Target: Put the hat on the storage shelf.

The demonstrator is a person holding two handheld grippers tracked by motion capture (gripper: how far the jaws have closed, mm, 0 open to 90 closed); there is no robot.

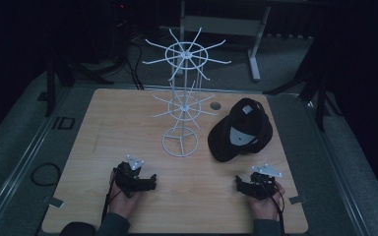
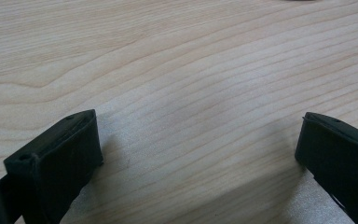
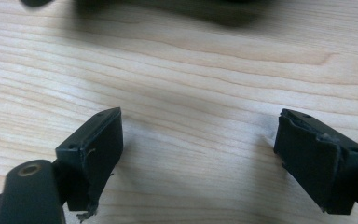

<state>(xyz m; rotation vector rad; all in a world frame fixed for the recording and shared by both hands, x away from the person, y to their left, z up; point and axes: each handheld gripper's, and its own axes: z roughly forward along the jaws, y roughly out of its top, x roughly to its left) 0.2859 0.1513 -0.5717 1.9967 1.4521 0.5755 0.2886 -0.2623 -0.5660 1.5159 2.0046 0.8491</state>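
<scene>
A black baseball cap [image 1: 241, 130] lies upside down on the wooden table [image 1: 128, 123], right of centre. Left of it stands a white wire display stand [image 1: 182, 93] with two tiers of spoke hooks and a round base. My left gripper [image 1: 150, 183] rests low at the front left, held in a hand, pointing right. In the left gripper view its jaws stand wide apart [image 2: 198, 140] over bare wood. My right gripper [image 1: 239, 184] rests at the front right, below the cap. Its jaws are wide open [image 3: 198, 140] with nothing between them; the cap's dark edge [image 3: 168, 9] is blurred at the top.
A small round grommet [image 1: 215, 105] is set in the table behind the cap. Table legs and cables [image 1: 123, 64] lie on the dark floor beyond the far edge. A cable loop [image 1: 44, 173] lies off the table's left side.
</scene>
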